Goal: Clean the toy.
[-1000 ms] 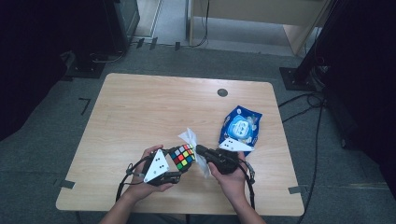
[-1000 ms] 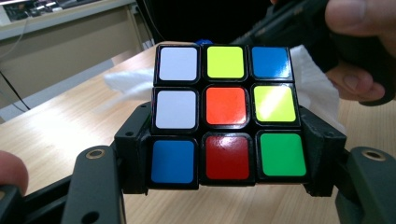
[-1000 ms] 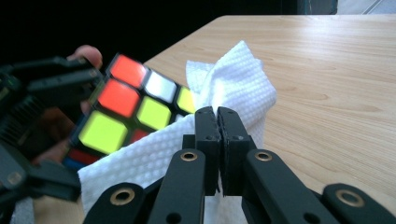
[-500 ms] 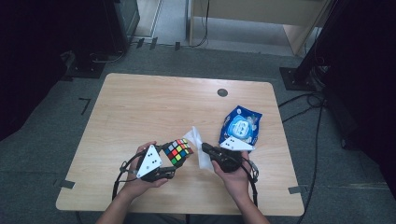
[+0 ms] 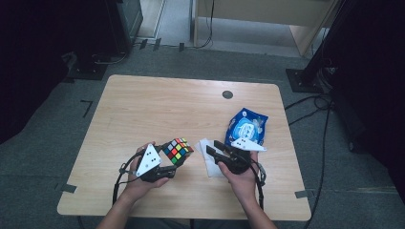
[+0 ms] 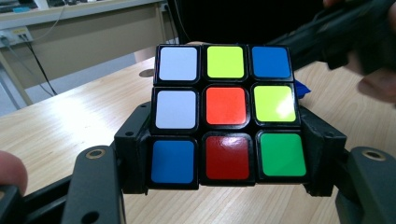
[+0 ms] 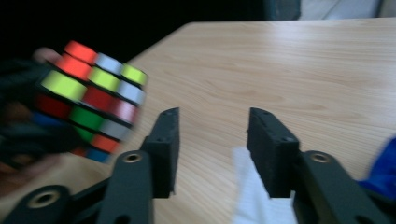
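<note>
No legible txt; blue packet (image 5: 247,126) print too small to read.

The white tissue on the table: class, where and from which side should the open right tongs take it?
Grip the tissue at its raised, crumpled edge nearest the right tongs, coming from above. It lies nearly flat on the table, so probably only that lifted fold gives the jaws something to pinch.

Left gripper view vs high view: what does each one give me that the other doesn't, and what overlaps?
Left gripper view alone: the cube's near face sticker by sticker, red centre, with both jaws pressed on its sides. High view alone: the white wipe lying flat on the table, the blue packet, and the right gripper with jaws apart, just opened, nothing between them. Both: the cube held clear of the table in the left gripper, and the wooden tabletop.
</note>
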A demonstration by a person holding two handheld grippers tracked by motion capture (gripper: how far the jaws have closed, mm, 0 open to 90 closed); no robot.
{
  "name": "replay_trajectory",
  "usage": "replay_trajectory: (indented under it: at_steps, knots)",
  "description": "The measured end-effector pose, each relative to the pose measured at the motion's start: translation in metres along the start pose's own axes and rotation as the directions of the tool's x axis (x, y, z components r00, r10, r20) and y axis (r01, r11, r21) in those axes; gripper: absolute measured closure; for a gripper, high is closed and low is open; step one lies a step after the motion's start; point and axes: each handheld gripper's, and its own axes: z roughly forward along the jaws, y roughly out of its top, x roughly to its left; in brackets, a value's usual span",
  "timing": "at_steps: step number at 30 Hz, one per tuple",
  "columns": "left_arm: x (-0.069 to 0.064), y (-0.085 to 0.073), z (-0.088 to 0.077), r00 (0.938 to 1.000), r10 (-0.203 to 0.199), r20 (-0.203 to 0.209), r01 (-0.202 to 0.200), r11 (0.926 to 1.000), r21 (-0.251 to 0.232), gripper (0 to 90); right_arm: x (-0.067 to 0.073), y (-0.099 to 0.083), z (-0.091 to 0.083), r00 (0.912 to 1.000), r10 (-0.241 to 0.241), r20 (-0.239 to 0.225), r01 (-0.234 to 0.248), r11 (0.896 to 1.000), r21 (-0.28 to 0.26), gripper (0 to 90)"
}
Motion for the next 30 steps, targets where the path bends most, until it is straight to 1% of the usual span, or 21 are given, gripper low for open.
replay_trajectory:
  at_steps: [1,2,3,5,6,7,8,9,12,13,14,15,17,19,21,22,23,24,27,28,30]
  knots:
    - [0.0,0.0,0.0,1.0,0.0,0.0,0.0,1.0,0.0,33.9,0.0,0.0,0.0,1.0,0.0,0.0,0.0,1.0,0.0,52.3]
    - [-0.003,0.0,0.002,0.9999,0.012,-0.007,-0.012,0.9999,0.007,33.9,0.009,0.005,-0.002,0.9983,0.036,-0.046,-0.037,0.999,-0.023,46.9]
    - [-0.005,0.0,0.003,0.9999,0.015,-0.006,-0.015,0.9999,0.008,33.9,0.014,0.007,-0.003,0.9969,0.044,-0.066,-0.046,0.999,-0.028,44.3]
    - [-0.006,0.0,0.004,0.9998,0.02,-0.006,-0.02,0.9998,0.009,33.9,0.02,0.008,-0.004,0.9955,0.042,-0.085,-0.046,0.998,-0.037,42.2]
    - [-0.007,0.0,0.004,0.9998,0.017,-0.006,-0.017,0.9998,0.01,33.9,0.029,0.01,-0.005,0.9932,0.034,-0.111,-0.04,0.998,-0.049,40.0]
    - [-0.007,0.0,0.005,0.9998,0.016,-0.008,-0.016,0.9998,0.013,33.9,0.029,0.01,-0.005,0.9932,0.034,-0.111,-0.04,0.998,-0.049,40.0]
    - [-0.005,0.0,0.005,0.9999,-0.003,-0.012,0.003,0.9999,0.016,33.9,0.035,0.011,-0.005,0.9928,-0.011,-0.12,0.005,0.999,-0.053,39.2]
    - [-0.002,0.0,0.005,0.9997,-0.019,-0.017,0.02,0.9996,0.019,33.9,0.035,0.01,-0.005,0.9928,-0.03,-0.116,0.024,0.998,-0.055,40.0]
    - [0.01,0.0,0.002,0.9952,-0.096,-0.016,0.096,0.9949,0.028,33.9,0.027,0.006,-0.003,0.9894,-0.085,-0.118,0.079,0.996,-0.048,40.3]
    - [0.01,0.0,0.002,0.9952,-0.096,-0.016,0.096,0.9949,0.028,33.9,0.027,0.006,-0.003,0.9894,-0.085,-0.118,0.079,0.996,-0.048,40.3]
    - [0.017,0.001,-0.001,0.9909,-0.132,-0.025,0.133,0.9906,0.032,33.9,0.021,0.0,0.001,0.9858,-0.113,-0.124,0.109,0.993,-0.037,39.1]
    - [0.019,0.002,-0.002,0.9895,-0.141,-0.031,0.142,0.9893,0.033,33.9,0.019,-0.003,0.004,0.9838,-0.129,-0.125,0.127,0.992,-0.025,38.2]
    - [0.022,0.002,-0.003,0.9884,-0.148,-0.036,0.149,0.9884,0.03,33.9,0.018,-0.006,0.007,0.9819,-0.142,-0.125,0.141,0.99,-0.017,37.3]
    - [0.024,0.005,-0.006,0.9864,-0.159,-0.042,0.16,0.9869,0.022,33.9,0.019,-0.016,0.017,0.9688,-0.197,-0.15,0.194,0.98,-0.034,41.9]
    - [0.025,0.006,-0.007,0.9858,-0.162,-0.045,0.163,0.9865,0.018,33.9,0.02,-0.019,0.02,0.9643,-0.213,-0.158,0.209,0.977,-0.04,43.4]
    - [0.026,0.007,-0.008,0.9846,-0.17,-0.04,0.171,0.9852,0.015,33.9,0.019,-0.022,0.026,0.9583,-0.232,-0.167,0.229,0.973,-0.035,46.8]
    - [0.026,0.007,-0.008,0.9846,-0.17,-0.04,0.171,0.9852,0.015,33.9,0.019,-0.022,0.026,0.9583,-0.232,-0.167,0.229,0.973,-0.035,46.8]
    - [0.026,0.008,-0.008,0.9846,-0.17,-0.04,0.17,0.9853,0.01,33.9,0.016,-0.027,0.029,0.9546,-0.235,-0.183,0.227,0.972,-0.064,54.6]
    - [0.026,0.009,-0.009,0.9852,-0.168,-0.036,0.168,0.9856,0.014,33.9,0.016,-0.03,0.032,0.9497,-0.228,-0.214,0.223,0.974,-0.049,60.2]
    - [0.025,0.01,-0.009,0.9856,-0.165,-0.036,0.166,0.9861,0.013,33.9,0.018,-0.031,0.032,0.947,-0.246,-0.207,0.242,0.969,-0.043,61.0]
    - [0.024,0.011,-0.009,0.9857,-0.165,-0.035,0.165,0.9862,0.014,33.9,0.024,-0.029,0.031,0.9368,-0.322,-0.138,0.319,0.947,-0.044,58.5]
